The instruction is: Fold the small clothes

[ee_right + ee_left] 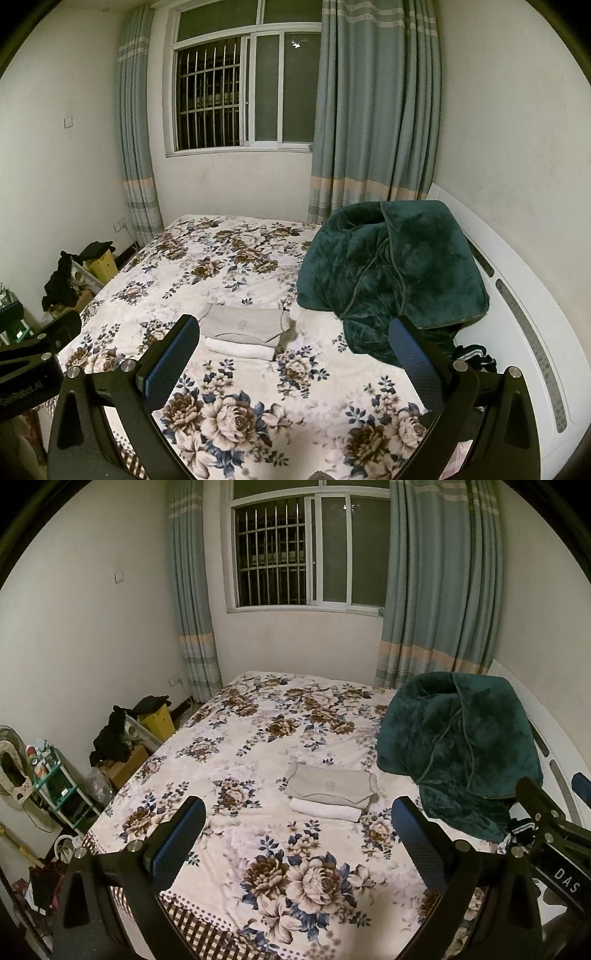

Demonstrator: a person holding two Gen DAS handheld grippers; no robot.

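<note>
Folded clothes: stacked mid-frame on bed. Left gripper wide open, empty.
Right view: right gripper wide open, empty; striped garment right-centre, half under blanket. Your pull could drag blanket.

Each claw has black angular arms, blue textured pads, silver screws; white "DAS" lettering marks the right claw's body.

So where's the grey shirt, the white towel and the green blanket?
grey shirt [330,784]: left wrist view, middle of its top.
white towel [325,809]: left wrist view, front edge under the shirt.
green blanket [391,266]: right wrist view, middle of the heap.
</note>
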